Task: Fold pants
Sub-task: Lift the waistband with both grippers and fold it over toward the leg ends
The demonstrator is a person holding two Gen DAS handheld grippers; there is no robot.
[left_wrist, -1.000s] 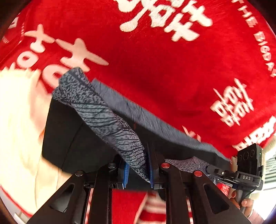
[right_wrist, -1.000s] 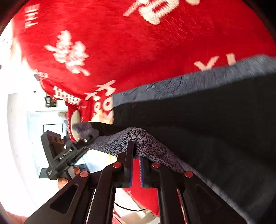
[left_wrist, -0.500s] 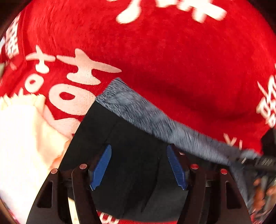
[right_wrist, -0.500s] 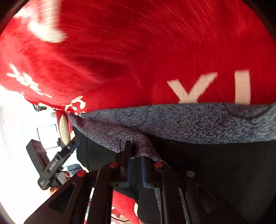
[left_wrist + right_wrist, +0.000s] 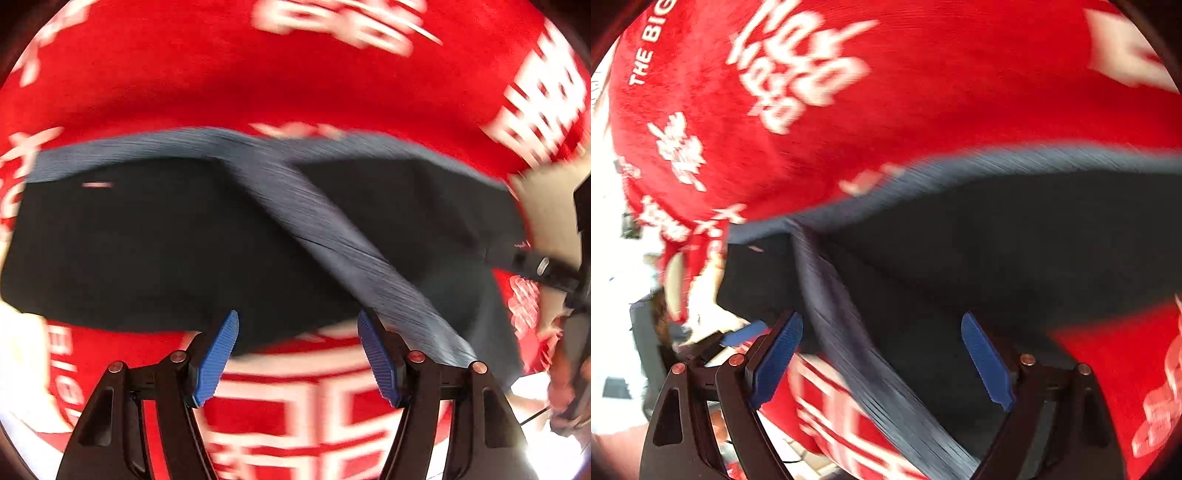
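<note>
The black pants point(image 5: 147, 240) with a grey patterned waistband point(image 5: 325, 229) lie folded on the red blanket point(image 5: 258, 81). My left gripper point(image 5: 297, 360) is open and empty, just above the near edge of the pants. In the right wrist view the same pants point(image 5: 997, 240) lie ahead, with the grey band point(image 5: 842, 317) running down between the fingers. My right gripper point(image 5: 882, 362) is open and empty over the pants. The frames are motion-blurred.
The red blanket with white lettering point(image 5: 798, 85) covers the surface around the pants. The right gripper's body point(image 5: 554, 273) shows at the right of the left wrist view. A bright room lies beyond the blanket's left edge point(image 5: 613, 258).
Both grippers let go of the grey waistband: the left opened first, then the right. The band now lies across the folded pants, and both grippers have pulled back.
</note>
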